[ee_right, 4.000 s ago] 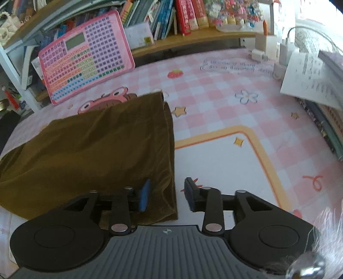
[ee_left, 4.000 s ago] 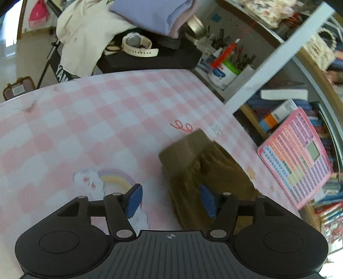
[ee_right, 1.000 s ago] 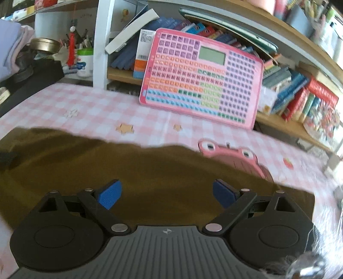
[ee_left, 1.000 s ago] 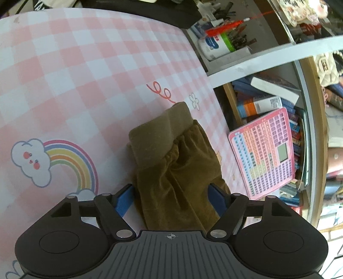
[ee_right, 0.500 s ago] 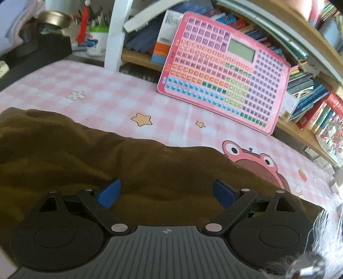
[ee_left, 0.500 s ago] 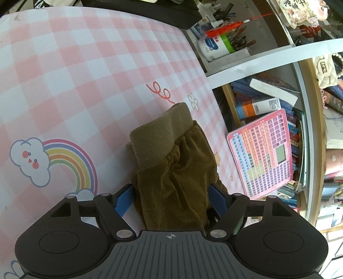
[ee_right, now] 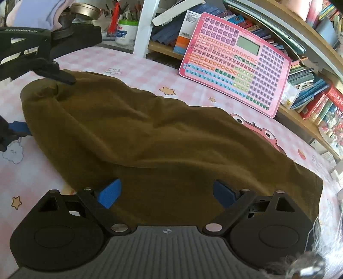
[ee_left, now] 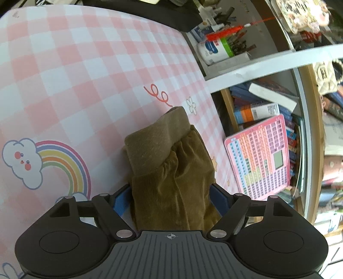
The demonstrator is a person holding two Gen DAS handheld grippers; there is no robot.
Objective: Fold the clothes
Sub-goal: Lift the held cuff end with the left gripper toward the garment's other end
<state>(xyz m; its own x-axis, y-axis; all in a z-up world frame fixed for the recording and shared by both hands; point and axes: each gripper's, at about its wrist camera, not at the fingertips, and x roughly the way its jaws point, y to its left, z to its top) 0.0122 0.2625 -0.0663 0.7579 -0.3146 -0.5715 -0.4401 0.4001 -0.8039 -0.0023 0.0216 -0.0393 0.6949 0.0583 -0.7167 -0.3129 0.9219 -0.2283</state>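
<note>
Folded olive-brown trousers (ee_right: 163, 137) lie on the pink checked table mat (ee_left: 64, 70). In the left wrist view their waistband end (ee_left: 154, 141) points away from me. My left gripper (ee_left: 170, 200) is open, its blue pads standing on either side of the trousers (ee_left: 171, 188). My right gripper (ee_right: 166, 193) is open wide over the near edge of the cloth, pads apart and holding nothing. The left gripper's black fingers (ee_right: 55, 73) show at the far left end of the trousers in the right wrist view.
A pink toy keyboard tablet (ee_right: 233, 62) leans against the bookshelf (ee_right: 310, 90) behind the trousers. A pen pot (ee_left: 216, 51) stands on the shelf. A black stand with folded clothes (ee_right: 34, 17) is at the far left.
Both grippers stay open. The right gripper has moved closer and lower over the trousers. The left gripper has barely moved.
</note>
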